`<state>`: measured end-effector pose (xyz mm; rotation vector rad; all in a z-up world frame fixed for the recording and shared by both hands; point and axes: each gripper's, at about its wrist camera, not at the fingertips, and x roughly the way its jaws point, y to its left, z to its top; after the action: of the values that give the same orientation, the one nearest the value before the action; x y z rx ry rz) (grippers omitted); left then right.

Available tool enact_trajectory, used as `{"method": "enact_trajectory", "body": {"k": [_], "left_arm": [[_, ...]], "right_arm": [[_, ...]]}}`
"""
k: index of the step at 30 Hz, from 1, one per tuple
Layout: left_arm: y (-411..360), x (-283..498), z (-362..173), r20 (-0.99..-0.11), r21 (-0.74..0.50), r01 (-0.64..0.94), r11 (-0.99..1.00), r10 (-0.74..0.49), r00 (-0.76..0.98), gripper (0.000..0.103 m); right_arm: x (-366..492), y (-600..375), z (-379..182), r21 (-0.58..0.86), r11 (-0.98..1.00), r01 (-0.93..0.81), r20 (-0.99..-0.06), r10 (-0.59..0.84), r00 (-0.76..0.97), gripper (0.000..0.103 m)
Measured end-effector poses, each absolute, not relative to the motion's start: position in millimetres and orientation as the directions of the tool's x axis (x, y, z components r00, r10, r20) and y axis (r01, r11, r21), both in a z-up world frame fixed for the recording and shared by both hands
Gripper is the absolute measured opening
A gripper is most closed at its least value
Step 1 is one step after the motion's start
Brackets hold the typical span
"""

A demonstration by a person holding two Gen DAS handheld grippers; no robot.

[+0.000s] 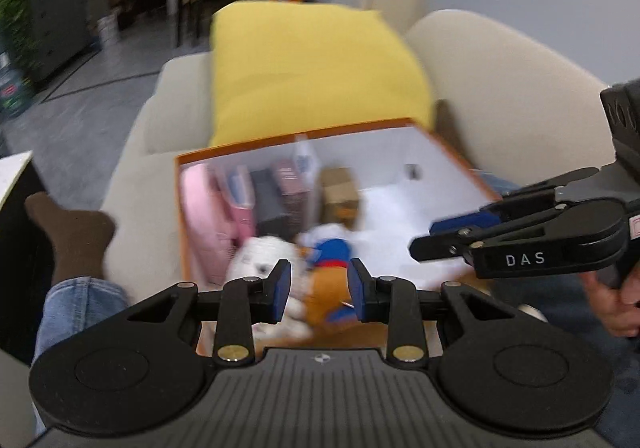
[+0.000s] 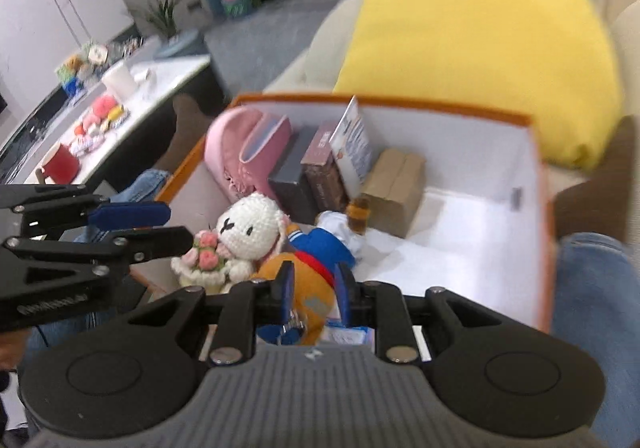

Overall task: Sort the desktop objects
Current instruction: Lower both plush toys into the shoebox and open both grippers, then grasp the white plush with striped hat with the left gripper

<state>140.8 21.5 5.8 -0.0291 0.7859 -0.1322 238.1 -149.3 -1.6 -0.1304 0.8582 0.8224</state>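
An orange box with white inner walls (image 1: 384, 152) (image 2: 532, 176) rests on a person's lap on the sofa. Inside lie an orange and blue plush toy (image 1: 328, 288) (image 2: 316, 264) and a white crocheted rabbit (image 1: 260, 260) (image 2: 248, 228) holding pink flowers. My left gripper (image 1: 319, 284) is open above the near edge of the box, with the plush behind its gap. My right gripper (image 2: 314, 288) hangs over the plush, its jaws a narrow gap apart around the toy's orange body; it also shows from the side in the left wrist view (image 1: 436, 236).
At the back of the box stand a pink pouch (image 2: 240, 152), dark boxes (image 2: 312, 172), a card and a brown carton (image 2: 396, 188). A yellow cushion (image 2: 480, 40) lies behind the box. A low table with a red mug (image 2: 60, 164) and small items is at left.
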Motion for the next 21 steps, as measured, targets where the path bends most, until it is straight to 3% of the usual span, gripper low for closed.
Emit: {"method": "enact_trajectory", "body": {"k": [3,8,10,12,13,21], "left_arm": [[1,112,10,-0.674,-0.068,0.168,0.983,-0.170,0.719,0.035],[-38,79,3,-0.665,-0.066,0.274,0.960,-0.246,0.705,0.036],[-54,70,-3,-0.675,-0.050,0.319,0.947,-0.267,0.688,0.038],[-68,63,-11,-0.689,-0.036,0.357,0.933,-0.282,0.668,0.047],[-76,59,-16,-0.699,-0.026,0.375,0.926,-0.285,0.655,0.055],[-124,55,-49,-0.785,0.099,0.540,0.836,-0.268,0.558,0.059]], "right_arm": [[198,-183,2,0.161,0.718,-0.677,-0.623,0.606,0.495,0.045],[147,-224,-10,0.129,0.801,-0.584,-0.568,0.542,0.619,0.049],[130,-238,-16,0.135,0.827,-0.545,-0.552,0.520,0.652,0.058],[116,-249,-23,0.128,0.845,-0.519,-0.567,0.491,0.661,0.067],[110,-253,-27,0.124,0.851,-0.510,-0.573,0.481,0.664,0.067],[82,-280,-43,0.042,0.887,-0.460,-0.617,0.385,0.686,0.064]]}}
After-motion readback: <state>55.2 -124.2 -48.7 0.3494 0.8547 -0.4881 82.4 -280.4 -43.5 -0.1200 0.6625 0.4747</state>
